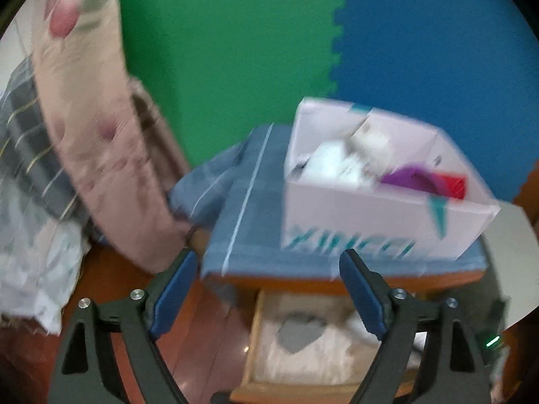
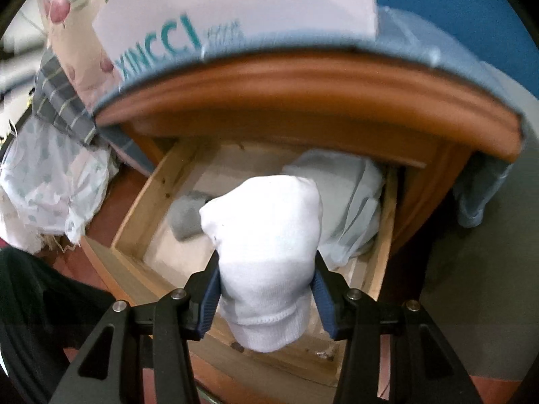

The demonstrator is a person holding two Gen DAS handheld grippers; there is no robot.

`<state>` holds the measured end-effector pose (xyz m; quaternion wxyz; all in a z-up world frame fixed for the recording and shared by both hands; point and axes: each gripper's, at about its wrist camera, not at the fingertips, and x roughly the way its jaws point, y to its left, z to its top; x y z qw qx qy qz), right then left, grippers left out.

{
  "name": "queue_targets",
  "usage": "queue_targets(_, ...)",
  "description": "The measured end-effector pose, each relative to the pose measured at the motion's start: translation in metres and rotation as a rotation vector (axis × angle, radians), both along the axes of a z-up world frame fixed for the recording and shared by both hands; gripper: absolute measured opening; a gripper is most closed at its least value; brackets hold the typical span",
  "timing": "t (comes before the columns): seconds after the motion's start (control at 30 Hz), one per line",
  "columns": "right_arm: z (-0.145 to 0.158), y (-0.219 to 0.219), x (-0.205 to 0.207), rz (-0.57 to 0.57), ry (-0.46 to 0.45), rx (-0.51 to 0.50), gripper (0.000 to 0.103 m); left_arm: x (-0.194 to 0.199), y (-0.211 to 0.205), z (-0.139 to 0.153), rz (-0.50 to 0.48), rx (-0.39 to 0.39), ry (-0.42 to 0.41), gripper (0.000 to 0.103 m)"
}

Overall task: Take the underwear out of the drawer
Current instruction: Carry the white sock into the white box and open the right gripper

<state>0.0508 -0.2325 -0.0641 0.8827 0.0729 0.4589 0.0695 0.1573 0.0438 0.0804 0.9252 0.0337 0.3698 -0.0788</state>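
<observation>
Your right tool (image 2: 266,289) is clenched on the white underwear (image 2: 266,252), long axis running away from you, directly above the open drawer (image 2: 141,215); your left tool (image 1: 269,289), spread and holding nothing, hangs farther off.

The left wrist view looks down from above and farther back, the white box (image 1: 370,198) at 1 o'clock and the open drawer (image 1: 313,343) at 6 o'clock. The right wrist view sits close over that drawer (image 2: 145,222), facing its inside. Both share box (image 2: 235,10), drawer and blue cloth (image 1: 249,202).
</observation>
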Motion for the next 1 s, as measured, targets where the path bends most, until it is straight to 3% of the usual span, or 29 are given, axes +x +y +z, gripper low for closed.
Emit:
queue_targets(0.17, 0.043, -0.007, -0.01, -0.029, -0.037, -0.011, 0.05, 0.008, 0.018, -0.057, 0.087, 0.027, 0.091, 0.084)
queue_targets(0.3, 0.095, -0.006, -0.02, -0.02, -0.082, -0.095, 0.05, 0.011, 0.019, -0.086, 0.088, 0.012, 0.134, 0.084)
queue_targets(0.5, 0.176, 0.005, -0.019, 0.0, -0.156, -0.175, 0.05, 0.008, 0.01, -0.102, 0.028, 0.069, 0.135, 0.084)
queue_targets(0.67, 0.236, 0.024, 0.005, 0.031, -0.216, -0.178, 0.05, 0.005, 0.01, -0.104, 0.011, 0.048, 0.151, 0.084)
queue_targets(0.9, 0.262, 0.046, 0.066, 0.029, -0.193, -0.168, 0.05, 0.005, 0.011, -0.106, 0.001, 0.038, 0.162, 0.085)
queue_targets(1.0, 0.26, 0.049, 0.099, 0.003, -0.161, -0.222, 0.05, 0.006, 0.013, -0.106, 0.004, 0.026, 0.169, 0.085)
